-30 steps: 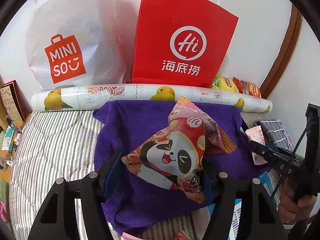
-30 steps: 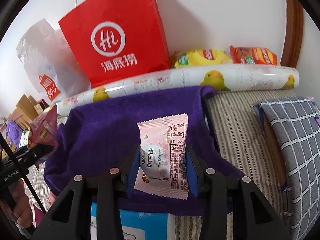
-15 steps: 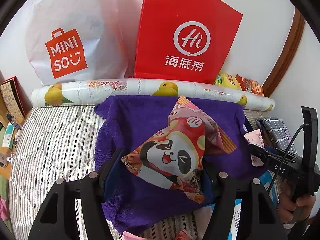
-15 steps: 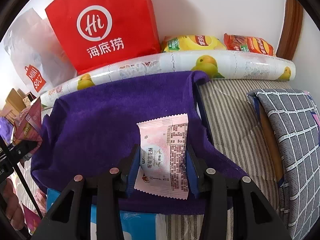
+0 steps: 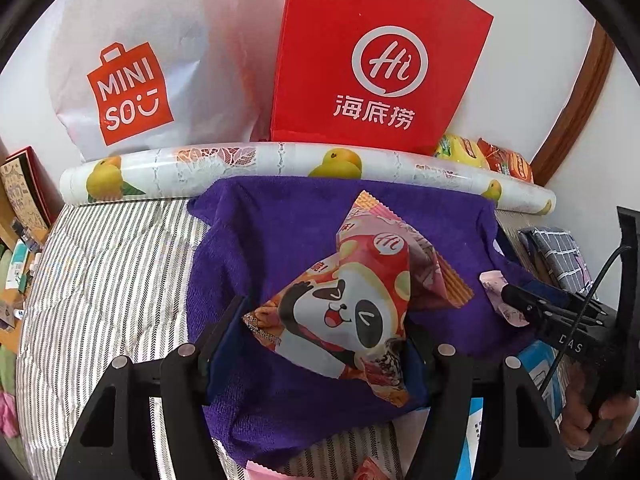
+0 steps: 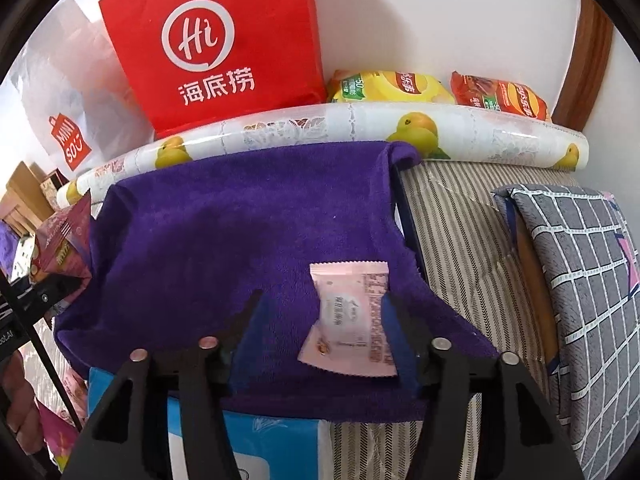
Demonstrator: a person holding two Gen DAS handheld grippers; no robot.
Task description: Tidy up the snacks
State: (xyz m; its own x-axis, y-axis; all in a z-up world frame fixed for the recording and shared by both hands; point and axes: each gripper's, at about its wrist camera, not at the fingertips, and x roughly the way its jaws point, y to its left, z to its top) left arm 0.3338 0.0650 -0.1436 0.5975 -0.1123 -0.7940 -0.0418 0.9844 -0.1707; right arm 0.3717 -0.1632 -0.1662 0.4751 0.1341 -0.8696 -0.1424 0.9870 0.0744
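Note:
My left gripper (image 5: pixel 324 320) is shut on a red and white snack bag with a panda face (image 5: pixel 348 304), held above a purple towel (image 5: pixel 280 232). That bag also shows at the left edge of the right wrist view (image 6: pixel 64 248). My right gripper (image 6: pixel 324 300) has its jaws opening. A small pink snack packet (image 6: pixel 352 320) lies tilted on the purple towel (image 6: pixel 220 232) between them. The packet leans by the right finger (image 6: pixel 396 320), and a wide gap separates it from the left finger. In the left wrist view the right gripper (image 5: pixel 516 300) sits at the towel's right edge.
A red paper bag (image 5: pixel 380 60) and a white Miniso bag (image 5: pixel 132 92) stand against the wall behind a fruit-printed roll (image 5: pixel 240 160). Yellow (image 6: pixel 388 86) and orange chip bags (image 6: pixel 500 96) lie behind the roll. A grey checked pillow (image 6: pixel 580 260) is right; a blue-white pack (image 6: pixel 240 440) sits under the towel.
The right jaws have parted and the pink packet has dropped out of their grip, tilting onto the towel. The left gripper still holds the panda bag in place.

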